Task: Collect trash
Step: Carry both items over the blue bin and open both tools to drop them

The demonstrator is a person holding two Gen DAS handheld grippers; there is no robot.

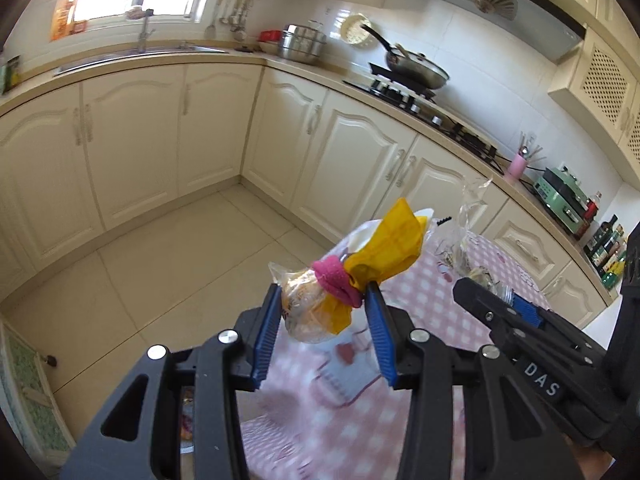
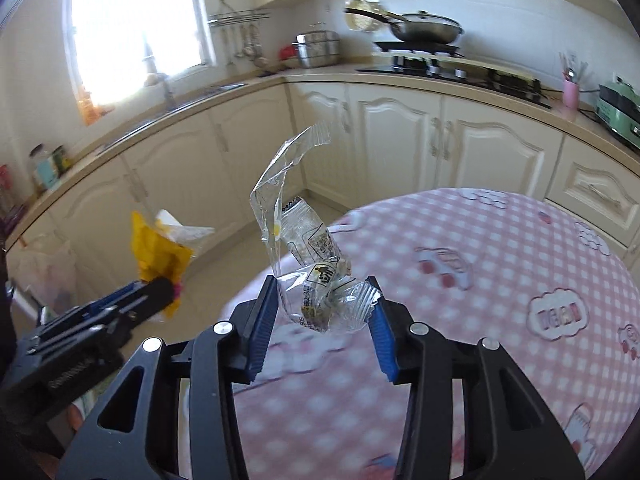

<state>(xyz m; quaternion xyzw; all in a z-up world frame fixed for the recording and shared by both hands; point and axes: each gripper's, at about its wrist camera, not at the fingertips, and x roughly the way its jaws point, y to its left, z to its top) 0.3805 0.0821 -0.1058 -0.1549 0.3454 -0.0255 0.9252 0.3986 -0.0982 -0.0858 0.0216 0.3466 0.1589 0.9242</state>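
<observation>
My left gripper (image 1: 322, 294) is shut on a wad of trash (image 1: 360, 268): yellow wrapper, pink piece and clear plastic, held in the air over the edge of the pink checked table (image 1: 420, 300). My right gripper (image 2: 326, 300) is shut on crumpled clear plastic wrappers (image 2: 316, 280), a long strip rising upward, held above the table (image 2: 500, 280). The right gripper (image 1: 496, 300) shows to the right in the left wrist view with its wrappers (image 1: 464, 236). The left gripper (image 2: 160, 288) with the yellow wad (image 2: 158, 252) shows to the left in the right wrist view.
Cream kitchen cabinets (image 1: 160, 140) wrap around a tiled floor (image 1: 180, 264). A sink (image 1: 140, 54), pots (image 1: 302, 42), a stove with a pan (image 1: 416, 68), a pink cup (image 1: 518, 166) and a green appliance (image 1: 564, 196) are on the counter. A white bag (image 2: 44, 268) stands at the left.
</observation>
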